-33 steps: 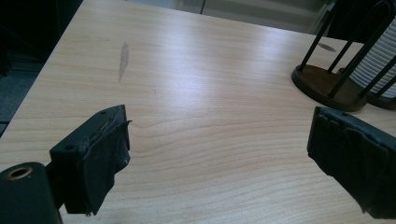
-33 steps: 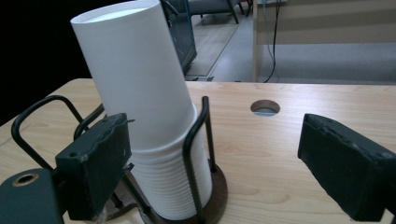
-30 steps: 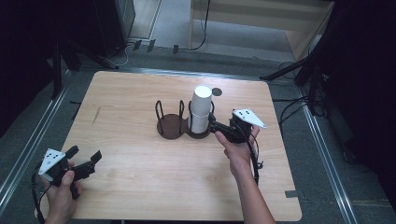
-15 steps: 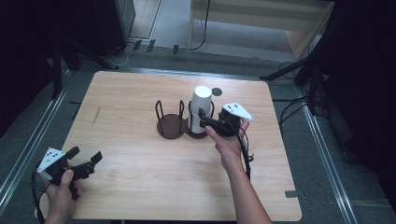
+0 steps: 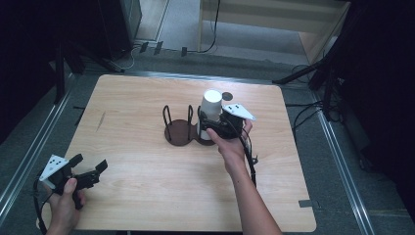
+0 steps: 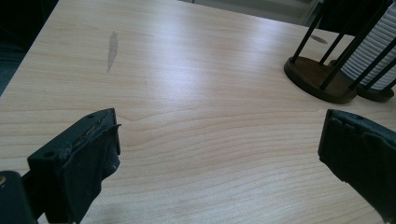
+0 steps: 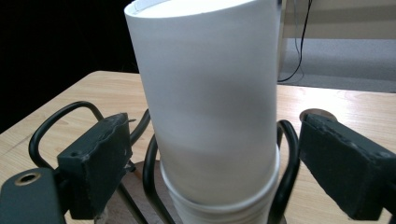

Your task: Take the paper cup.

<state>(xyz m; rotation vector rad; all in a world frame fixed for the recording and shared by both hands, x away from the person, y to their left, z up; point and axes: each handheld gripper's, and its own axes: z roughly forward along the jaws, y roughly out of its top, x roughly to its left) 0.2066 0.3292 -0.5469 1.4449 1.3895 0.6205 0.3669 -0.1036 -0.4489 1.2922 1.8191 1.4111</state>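
A tall stack of white paper cups [image 5: 211, 105] [image 7: 210, 93] stands in the right ring of a black wire cup holder [image 5: 180, 132] [image 6: 317, 81] at mid table. My right gripper [image 5: 210, 126] [image 7: 212, 149] reaches it from the right, one jaw on each side of the stack. Its jaws have just been closing, but small gaps remain between the pads [image 7: 100, 158] and the cups, so it is open. My left gripper [image 5: 91, 164] [image 6: 219, 135] hovers over bare wood at the near left corner. Its jaws have just been opening and stand wide with nothing between them.
The wooden table [image 5: 147, 98] has a grey smear [image 6: 112, 46] at the left and a small dark round spot [image 5: 226, 96] behind the cups. The holder's left ring [image 5: 177, 117] holds nothing. Cables and a metal frame [image 5: 29, 147] surround the table.
My right gripper has moved left, from beside the holder to around the cup stack. The left gripper's jaws have spread wider while the hand stayed put.
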